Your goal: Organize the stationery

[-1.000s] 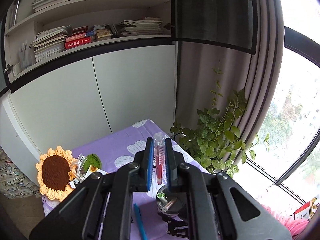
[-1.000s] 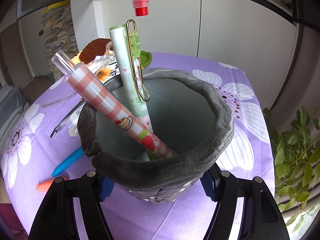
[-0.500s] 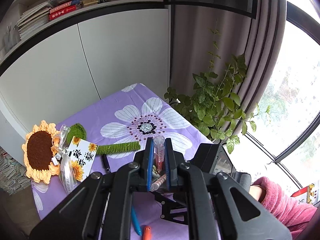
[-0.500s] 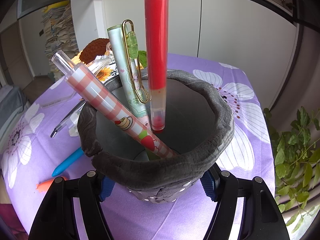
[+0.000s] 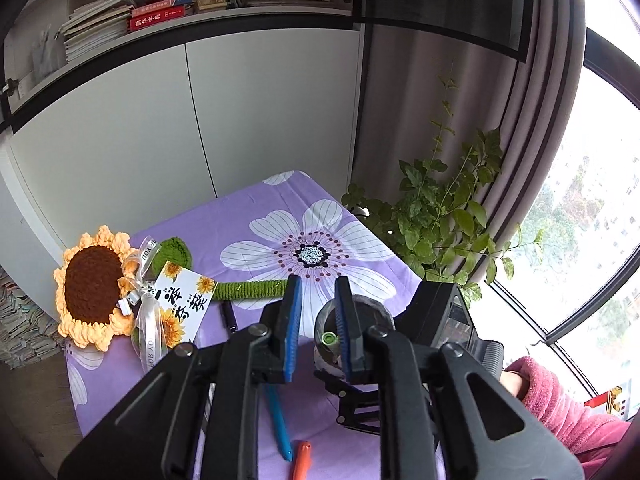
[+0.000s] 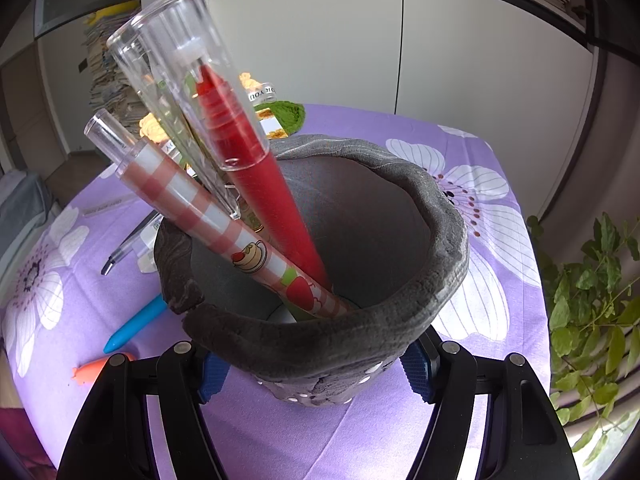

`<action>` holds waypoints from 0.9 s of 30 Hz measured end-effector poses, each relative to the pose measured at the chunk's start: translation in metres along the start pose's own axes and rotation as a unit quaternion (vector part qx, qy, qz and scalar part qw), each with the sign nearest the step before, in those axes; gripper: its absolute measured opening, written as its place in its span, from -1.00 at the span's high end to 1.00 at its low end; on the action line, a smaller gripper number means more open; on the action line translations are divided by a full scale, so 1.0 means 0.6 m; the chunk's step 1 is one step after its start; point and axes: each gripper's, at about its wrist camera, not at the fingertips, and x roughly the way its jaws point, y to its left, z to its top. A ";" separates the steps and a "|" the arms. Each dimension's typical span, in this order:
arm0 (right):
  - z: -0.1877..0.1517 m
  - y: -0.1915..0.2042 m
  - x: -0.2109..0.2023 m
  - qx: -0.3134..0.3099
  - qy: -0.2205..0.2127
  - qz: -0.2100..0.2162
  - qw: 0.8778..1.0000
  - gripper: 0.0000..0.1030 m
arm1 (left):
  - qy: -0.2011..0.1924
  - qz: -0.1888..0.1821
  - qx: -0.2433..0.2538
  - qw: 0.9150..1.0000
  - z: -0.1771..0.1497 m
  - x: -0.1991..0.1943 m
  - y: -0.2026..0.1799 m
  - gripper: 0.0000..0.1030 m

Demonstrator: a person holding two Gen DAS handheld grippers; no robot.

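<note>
the left claw (image 5: 316, 320) is just opening, empty — the red pen (image 6: 256, 184) is leaning in the cup (image 6: 440, 248), which the right claw (image 6: 312, 368) is clamping. retreating carelessly risks snagging pens — tipping the cup.

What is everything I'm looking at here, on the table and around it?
Pen holder: one, dark grey, gripped by right gripper.
Red pen: one, clear cap, leaning in holder.
Checked pen: one, pink-white, in holder.
Blue pen: one, on tablecloth.
Orange pen: one, beside blue pen.
Crochet sunflower: one, yellow-brown, table's far-left edge.
Tablecloth: purple, white flowers.
Plant: green, by window.
Books: stacked on shelf.
Left gripper: black, jaws just opened, empty.
Right gripper: black.
Sleeve: pink.
</note>
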 end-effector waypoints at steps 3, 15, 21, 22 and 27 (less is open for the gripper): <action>0.000 0.000 0.000 0.000 0.000 0.000 1.000 -0.39 | 0.004 0.019 -0.013 1.000 -0.018 -0.004 0.018 0.50; 0.000 0.001 0.000 0.000 0.000 0.000 1.000 -0.39 | 0.164 0.023 -0.055 0.985 -0.163 0.126 0.055 0.52; 0.002 0.000 0.001 0.000 0.001 0.000 1.000 -0.40 | 0.174 0.039 -0.060 0.982 -0.155 0.175 0.065 0.52; 0.002 0.000 0.001 0.000 0.001 0.000 1.000 -0.40 | 0.176 0.040 -0.058 0.982 -0.152 0.184 0.065 0.51; 0.002 0.001 0.001 0.000 0.001 -0.001 1.000 -0.40 | 0.195 0.035 -0.061 0.978 -0.144 0.226 0.074 0.52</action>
